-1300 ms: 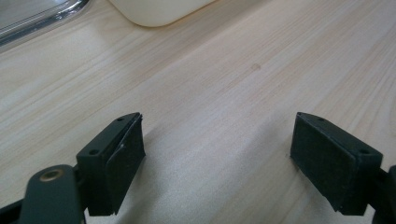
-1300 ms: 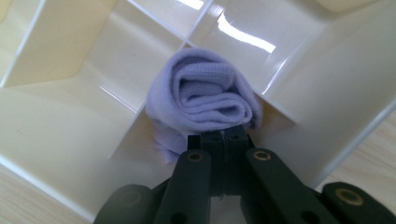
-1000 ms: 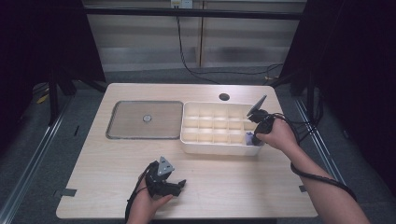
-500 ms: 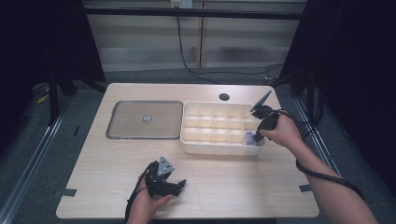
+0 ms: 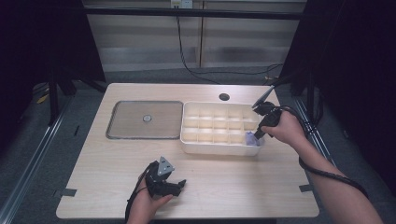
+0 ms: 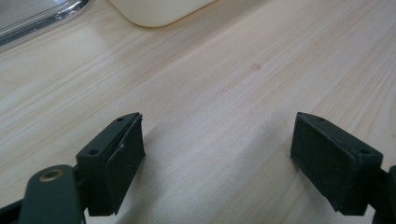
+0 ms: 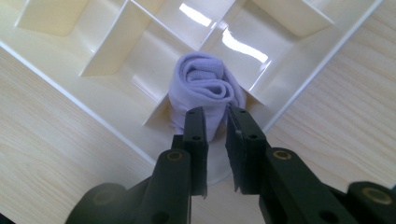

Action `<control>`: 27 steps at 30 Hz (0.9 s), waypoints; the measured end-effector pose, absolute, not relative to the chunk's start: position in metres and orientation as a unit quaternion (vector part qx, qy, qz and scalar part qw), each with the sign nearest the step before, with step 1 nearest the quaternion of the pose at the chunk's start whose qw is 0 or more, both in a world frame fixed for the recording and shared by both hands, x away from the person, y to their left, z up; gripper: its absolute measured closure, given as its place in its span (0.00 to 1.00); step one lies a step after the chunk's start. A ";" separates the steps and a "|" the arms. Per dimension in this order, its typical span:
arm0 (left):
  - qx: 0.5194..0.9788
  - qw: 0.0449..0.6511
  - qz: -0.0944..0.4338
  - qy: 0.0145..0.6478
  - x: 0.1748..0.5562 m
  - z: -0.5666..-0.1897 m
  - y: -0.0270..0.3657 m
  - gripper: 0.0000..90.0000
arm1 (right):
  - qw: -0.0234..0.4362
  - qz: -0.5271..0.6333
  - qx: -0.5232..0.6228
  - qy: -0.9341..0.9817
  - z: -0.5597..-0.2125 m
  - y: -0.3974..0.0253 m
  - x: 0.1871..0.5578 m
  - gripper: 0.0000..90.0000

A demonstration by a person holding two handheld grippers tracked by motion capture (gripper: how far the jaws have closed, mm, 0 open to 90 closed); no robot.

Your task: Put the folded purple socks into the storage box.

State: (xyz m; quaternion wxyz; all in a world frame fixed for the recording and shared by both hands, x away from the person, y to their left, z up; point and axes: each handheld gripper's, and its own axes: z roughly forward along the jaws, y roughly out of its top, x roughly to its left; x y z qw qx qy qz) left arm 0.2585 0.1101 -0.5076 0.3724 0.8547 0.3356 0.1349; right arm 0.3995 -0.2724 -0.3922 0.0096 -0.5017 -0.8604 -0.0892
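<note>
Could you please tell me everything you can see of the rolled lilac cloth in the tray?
The cloth is pale lilac, soft-looking fabric rolled into a spiral, standing on end in the near right corner compartment of the cream tray. It touches that cell's walls. The right gripper is narrowly closed right at its near side; whether it pinches the fabric cannot be told.

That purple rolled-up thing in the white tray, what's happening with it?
A person is using the right gripper to handle a rolled lilac cloth sitting in a corner compartment of the white divided tray. Its jaws are nearly closed at the roll's edge; whether they pinch it is unclear. The left gripper rests open over the bare wooden table, holding nothing.
</note>
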 end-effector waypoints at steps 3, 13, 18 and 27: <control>0.855 0.373 0.135 0.336 0.259 -0.508 0.110 0.19 | 0.013 -0.095 -0.500 -0.860 -0.391 -0.273 0.399 0.80; 0.855 0.372 0.135 0.335 0.259 -0.508 0.110 0.19 | 0.015 -0.103 -0.491 -0.865 -0.383 -0.270 0.393 0.61; 0.855 0.372 0.133 0.336 0.259 -0.508 0.109 0.19 | 0.017 -0.110 -0.486 -0.867 -0.380 -0.267 0.388 0.57; 0.854 0.373 0.134 0.336 0.259 -0.508 0.109 0.19 | 0.012 -0.121 -0.470 -0.874 -0.375 -0.261 0.379 0.48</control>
